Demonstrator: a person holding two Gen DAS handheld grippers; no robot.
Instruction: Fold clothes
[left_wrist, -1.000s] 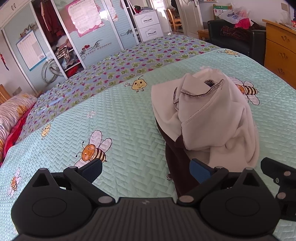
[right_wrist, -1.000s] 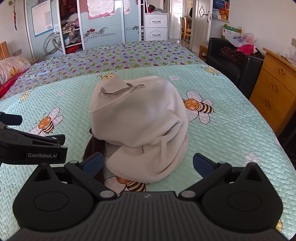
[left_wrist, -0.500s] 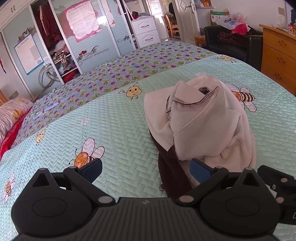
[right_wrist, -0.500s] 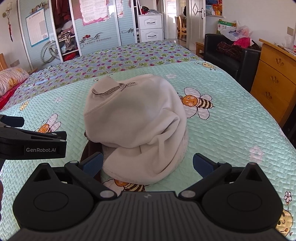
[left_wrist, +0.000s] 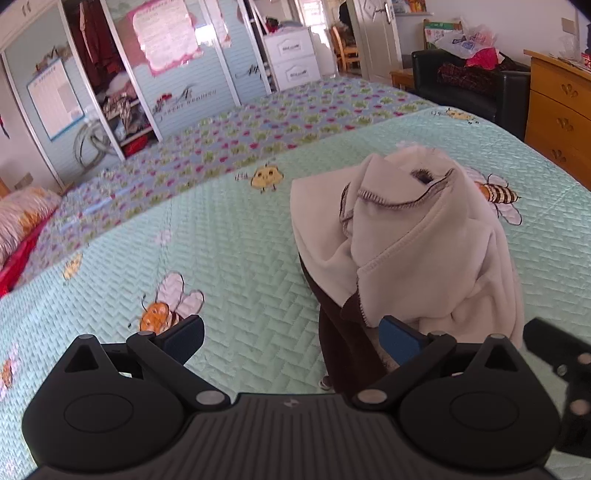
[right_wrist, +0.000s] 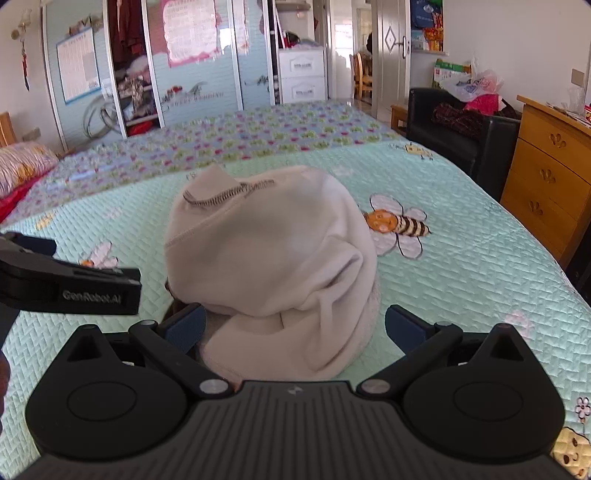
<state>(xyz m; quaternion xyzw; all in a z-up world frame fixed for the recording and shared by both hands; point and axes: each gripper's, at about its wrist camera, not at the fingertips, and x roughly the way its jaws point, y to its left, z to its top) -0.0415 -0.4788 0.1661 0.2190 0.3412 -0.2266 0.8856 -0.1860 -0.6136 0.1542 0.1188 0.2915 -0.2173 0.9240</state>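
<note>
A cream fleece garment (left_wrist: 413, 243) lies crumpled in a heap on the mint bee-print bedspread (left_wrist: 221, 258), with a dark brown part (left_wrist: 343, 343) showing under its near left side. My left gripper (left_wrist: 291, 338) is open just short of the heap's left edge, its right fingertip (left_wrist: 397, 338) close against the brown fabric. In the right wrist view the same heap (right_wrist: 273, 258) fills the middle, and my right gripper (right_wrist: 295, 325) stands open with the heap's near edge between its fingers. The left gripper's body (right_wrist: 70, 288) shows at the left of that view.
A floral sheet (right_wrist: 240, 140) covers the bed's far half. A wardrobe with sliding doors (left_wrist: 147, 74) stands beyond. A black armchair (right_wrist: 461, 136) and a wooden dresser (right_wrist: 546, 177) stand to the right of the bed. A pillow (left_wrist: 22, 218) lies at far left.
Both grippers have drifted lower and nearer to the heap, which now fills more of the right wrist view. The garment itself has not moved, and both grippers stay open.
</note>
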